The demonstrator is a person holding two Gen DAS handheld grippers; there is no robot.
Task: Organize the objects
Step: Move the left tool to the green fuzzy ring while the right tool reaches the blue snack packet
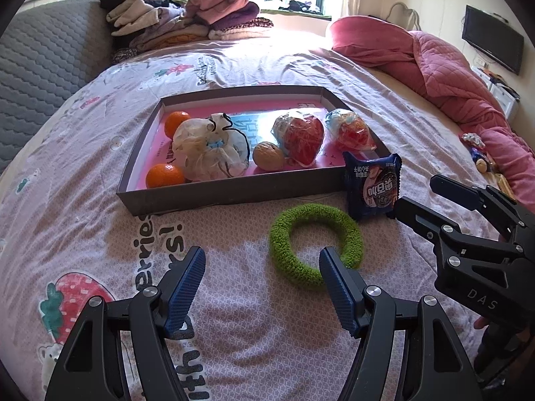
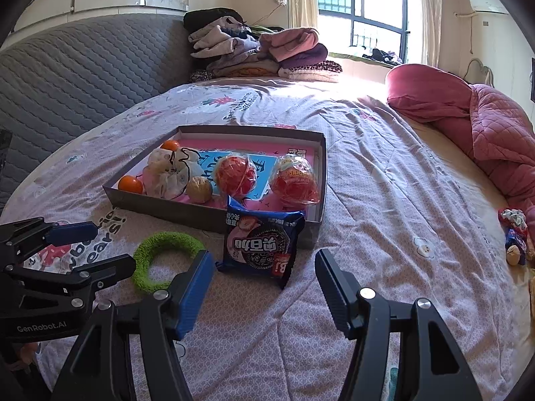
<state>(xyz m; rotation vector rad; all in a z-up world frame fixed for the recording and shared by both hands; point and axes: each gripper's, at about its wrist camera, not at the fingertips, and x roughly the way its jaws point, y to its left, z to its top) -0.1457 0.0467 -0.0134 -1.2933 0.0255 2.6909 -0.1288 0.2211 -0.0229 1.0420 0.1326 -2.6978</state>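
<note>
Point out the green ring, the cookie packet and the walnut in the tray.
green ring (image 1: 284,230): left wrist view, on its upper-left arc.
cookie packet (image 2: 264,244): right wrist view, middle of its printed front.
walnut (image 1: 268,156): left wrist view, centre of its shell.

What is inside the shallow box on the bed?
The box holds two oranges, a tied plastic bag, a walnut and two wrapped red sweets. The bag's contents stay unclear.
</note>
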